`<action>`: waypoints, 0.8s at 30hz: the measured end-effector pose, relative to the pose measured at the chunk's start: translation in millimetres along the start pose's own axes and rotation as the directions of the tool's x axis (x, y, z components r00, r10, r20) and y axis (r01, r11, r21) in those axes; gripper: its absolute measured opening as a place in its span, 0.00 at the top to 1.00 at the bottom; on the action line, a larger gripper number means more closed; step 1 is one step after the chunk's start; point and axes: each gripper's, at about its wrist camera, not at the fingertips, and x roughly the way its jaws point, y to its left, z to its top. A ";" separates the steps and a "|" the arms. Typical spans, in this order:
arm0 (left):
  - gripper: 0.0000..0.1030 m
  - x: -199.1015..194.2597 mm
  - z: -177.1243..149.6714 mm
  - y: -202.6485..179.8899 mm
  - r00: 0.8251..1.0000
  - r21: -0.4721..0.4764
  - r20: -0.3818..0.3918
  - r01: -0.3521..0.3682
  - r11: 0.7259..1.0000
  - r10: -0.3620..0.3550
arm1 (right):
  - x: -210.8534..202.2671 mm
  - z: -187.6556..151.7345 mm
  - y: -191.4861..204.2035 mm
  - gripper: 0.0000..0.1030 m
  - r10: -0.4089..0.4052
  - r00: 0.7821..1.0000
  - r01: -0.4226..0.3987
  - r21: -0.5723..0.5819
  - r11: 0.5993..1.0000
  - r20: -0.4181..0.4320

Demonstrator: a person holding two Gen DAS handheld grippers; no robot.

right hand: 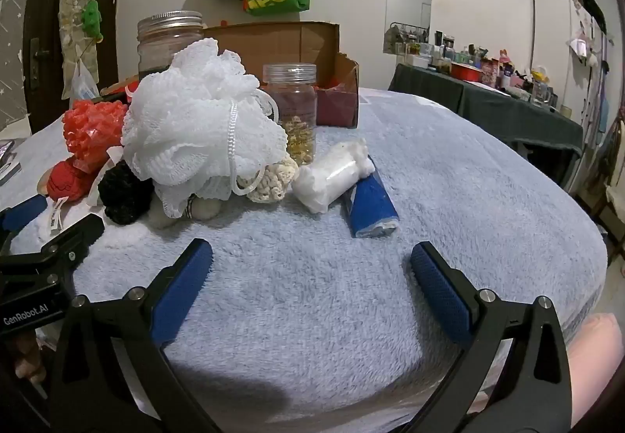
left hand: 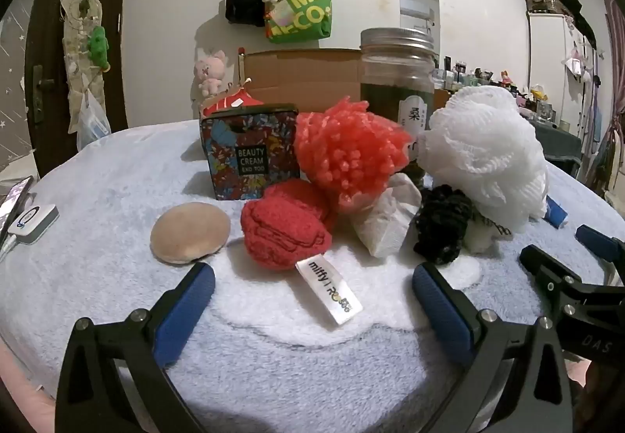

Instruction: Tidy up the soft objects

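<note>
A pile of soft things lies on a pale blue fleece blanket (left hand: 117, 276). In the left wrist view: a tan round puff (left hand: 190, 232), a red knitted plush (left hand: 287, 229) with a white tag, a coral mesh pouf (left hand: 347, 151), a black scrunchie (left hand: 443, 228) and a white mesh bath pouf (left hand: 484, 151). My left gripper (left hand: 312, 288) is open and empty, just short of the red plush. In the right wrist view the white pouf (right hand: 203, 128), a cream knitted piece (right hand: 273, 179), a white wrapped bundle (right hand: 336, 175) and a blue tube (right hand: 371, 206) lie ahead. My right gripper (right hand: 310, 261) is open and empty.
A floral "Beauty Cream" box (left hand: 250, 155) and a tall metal-lidded jar (left hand: 398, 81) stand behind the pile. A small clear jar (right hand: 291, 108) and an open cardboard box (right hand: 297, 54) stand further back. A white device (left hand: 33, 220) lies at the left.
</note>
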 end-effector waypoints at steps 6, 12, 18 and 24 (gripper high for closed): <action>0.00 0.0 0.0 0.1 1.000 -0.004 -0.001 0.001 1.000 -0.001 | -0.6 -0.4 -0.5 0.00 0.000 1.000 0.000 0.001 1.000 0.002; 0.00 0.0 -0.1 0.1 1.000 -0.004 -0.001 0.002 1.000 -0.002 | -0.7 -0.6 -0.2 0.00 0.000 1.000 0.000 0.001 1.000 0.001; 0.00 0.1 0.0 0.1 1.000 -0.005 -0.002 0.002 1.000 -0.002 | -0.9 -0.5 -0.4 0.00 0.000 1.000 0.000 0.001 1.000 0.001; 0.00 0.1 0.0 0.2 1.000 -0.005 -0.002 0.003 1.000 -0.003 | -1.1 -0.8 -0.5 0.00 0.000 1.000 0.000 0.001 1.000 0.001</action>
